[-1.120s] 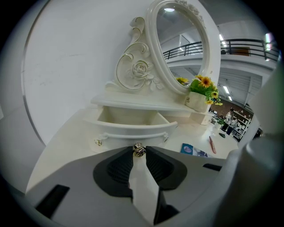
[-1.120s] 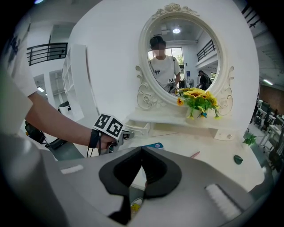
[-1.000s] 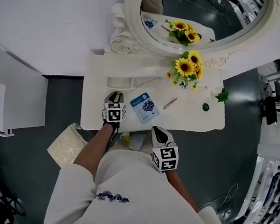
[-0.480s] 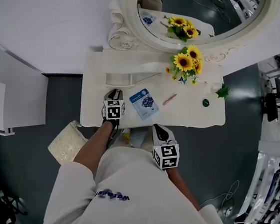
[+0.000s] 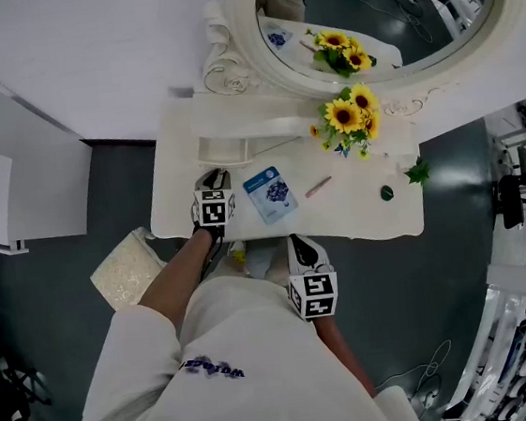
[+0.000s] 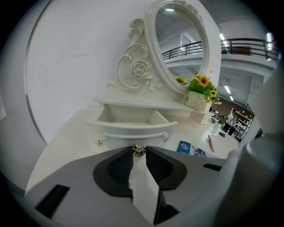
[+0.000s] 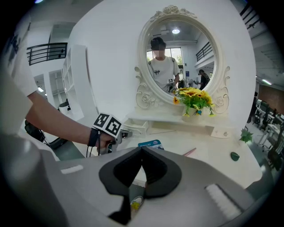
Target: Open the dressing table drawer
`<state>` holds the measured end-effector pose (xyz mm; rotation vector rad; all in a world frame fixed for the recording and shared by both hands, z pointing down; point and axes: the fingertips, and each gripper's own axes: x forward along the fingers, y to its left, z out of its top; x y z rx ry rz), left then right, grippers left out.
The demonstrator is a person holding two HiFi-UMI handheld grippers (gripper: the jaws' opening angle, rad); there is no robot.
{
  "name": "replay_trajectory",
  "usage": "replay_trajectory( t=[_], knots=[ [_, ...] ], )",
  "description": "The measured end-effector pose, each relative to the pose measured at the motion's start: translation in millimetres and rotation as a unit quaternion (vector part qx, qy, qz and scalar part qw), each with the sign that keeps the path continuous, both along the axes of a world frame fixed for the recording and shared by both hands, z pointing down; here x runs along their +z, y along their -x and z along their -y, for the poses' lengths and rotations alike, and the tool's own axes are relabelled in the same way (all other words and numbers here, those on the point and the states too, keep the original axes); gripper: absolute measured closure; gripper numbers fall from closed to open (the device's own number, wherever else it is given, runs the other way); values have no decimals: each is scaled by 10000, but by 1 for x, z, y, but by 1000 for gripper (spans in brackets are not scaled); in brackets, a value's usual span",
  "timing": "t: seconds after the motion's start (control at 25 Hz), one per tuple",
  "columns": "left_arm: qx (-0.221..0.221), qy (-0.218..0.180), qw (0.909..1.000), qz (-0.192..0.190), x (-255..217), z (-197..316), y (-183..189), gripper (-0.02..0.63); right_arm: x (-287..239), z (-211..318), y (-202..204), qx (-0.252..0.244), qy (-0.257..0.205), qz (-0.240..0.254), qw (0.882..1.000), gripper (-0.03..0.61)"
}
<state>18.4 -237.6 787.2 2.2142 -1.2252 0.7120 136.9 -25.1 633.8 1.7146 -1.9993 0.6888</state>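
While left gripper (image 6: 139, 152) fingers clamp the knob (image 6: 139, 149) and right gripper (image 7: 141, 150) fingers rest together, a crooked pull may slip off or jam the drawer (image 6: 132, 128).

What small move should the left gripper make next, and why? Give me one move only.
Probably let go: open the left gripper and ease it back off the knob. The drawer already stands pulled well out from under the shelf, its inside showing, and the gripper's tips are closed on the small metal knob at its front. Pulling further looks unnecessary.
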Motion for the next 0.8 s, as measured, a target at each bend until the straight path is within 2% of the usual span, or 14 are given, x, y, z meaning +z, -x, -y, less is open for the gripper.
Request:
replay_trajectory(
  t=[0.8],
  knots=[
    [22,-125,9999,-22,-3,-3,-3,503,-1,-4,-6,67,-39,5,10000,567]
  ],
)
